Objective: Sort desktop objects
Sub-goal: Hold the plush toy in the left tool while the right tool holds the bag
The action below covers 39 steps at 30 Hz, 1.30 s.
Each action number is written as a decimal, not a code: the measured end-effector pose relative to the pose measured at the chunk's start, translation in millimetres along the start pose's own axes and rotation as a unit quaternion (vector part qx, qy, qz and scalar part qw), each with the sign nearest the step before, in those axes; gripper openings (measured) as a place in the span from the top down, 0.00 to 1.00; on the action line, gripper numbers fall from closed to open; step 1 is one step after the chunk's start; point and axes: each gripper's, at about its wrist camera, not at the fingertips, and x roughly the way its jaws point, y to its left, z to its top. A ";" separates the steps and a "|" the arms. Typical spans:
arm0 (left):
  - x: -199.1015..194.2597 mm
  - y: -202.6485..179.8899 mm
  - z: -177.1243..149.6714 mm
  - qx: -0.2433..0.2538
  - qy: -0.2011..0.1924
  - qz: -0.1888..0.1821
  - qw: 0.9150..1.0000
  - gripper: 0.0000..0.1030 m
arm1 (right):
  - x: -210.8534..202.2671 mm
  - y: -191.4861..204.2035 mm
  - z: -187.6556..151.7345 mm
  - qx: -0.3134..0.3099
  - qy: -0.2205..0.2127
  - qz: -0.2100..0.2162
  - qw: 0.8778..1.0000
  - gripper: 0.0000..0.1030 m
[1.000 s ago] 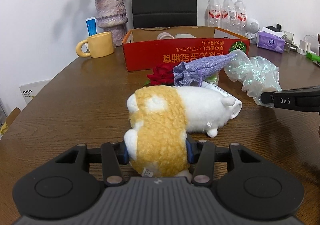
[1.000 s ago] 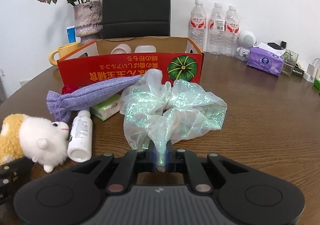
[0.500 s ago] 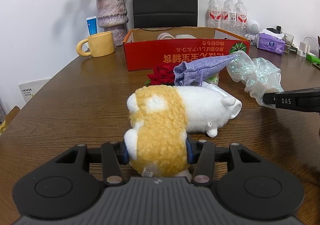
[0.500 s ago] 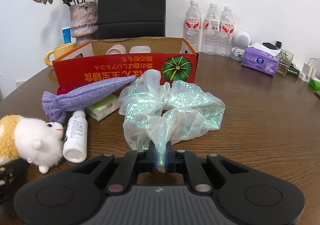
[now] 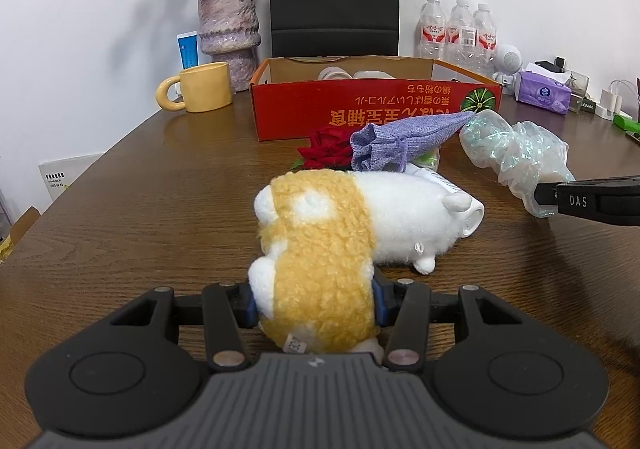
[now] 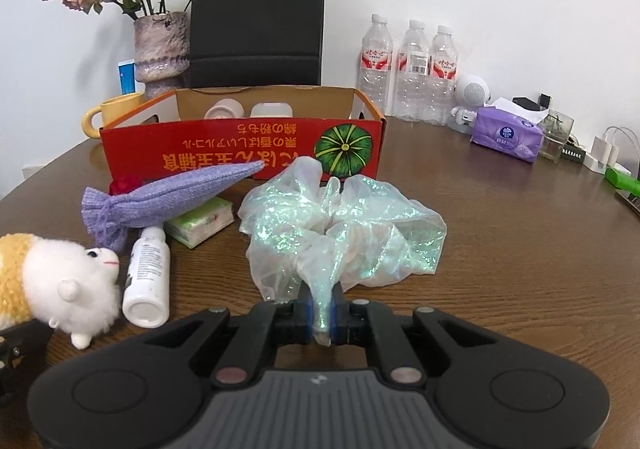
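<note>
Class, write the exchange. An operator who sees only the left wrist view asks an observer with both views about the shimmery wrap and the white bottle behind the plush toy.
Operator: Is the right tool really shut on the shimmery wrap?
Observer: Yes, its pads pinch a twisted tail of the wrap.
Operator: How does the white bottle lie?
Observer: On its side, with its base toward the right wrist camera and its body right beside the plush toy, next to the face.
</note>
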 end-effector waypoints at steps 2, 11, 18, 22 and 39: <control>0.0 0.1 0.1 -0.001 0.000 0.000 1.000 0.52 | 0.7 -0.7 0.1 0.002 0.001 -0.002 1.000 0.94; 0.1 -0.2 0.1 -0.003 0.000 -0.001 1.000 0.52 | 0.5 1.0 -0.2 0.000 -0.003 -0.004 1.000 0.94; 0.0 -1.0 0.0 0.002 -0.001 0.001 1.000 0.52 | 0.0 1.9 -0.5 -0.004 -0.004 -0.004 1.000 0.94; -0.4 -1.7 -0.4 0.002 -0.001 0.002 1.000 0.52 | -0.6 2.5 -0.8 -0.005 -0.005 -0.005 1.000 0.94; -2.4 -3.2 -1.6 0.008 -0.004 0.006 1.000 0.52 | -4.8 10.5 -2.8 -0.036 -0.016 -0.016 0.999 0.94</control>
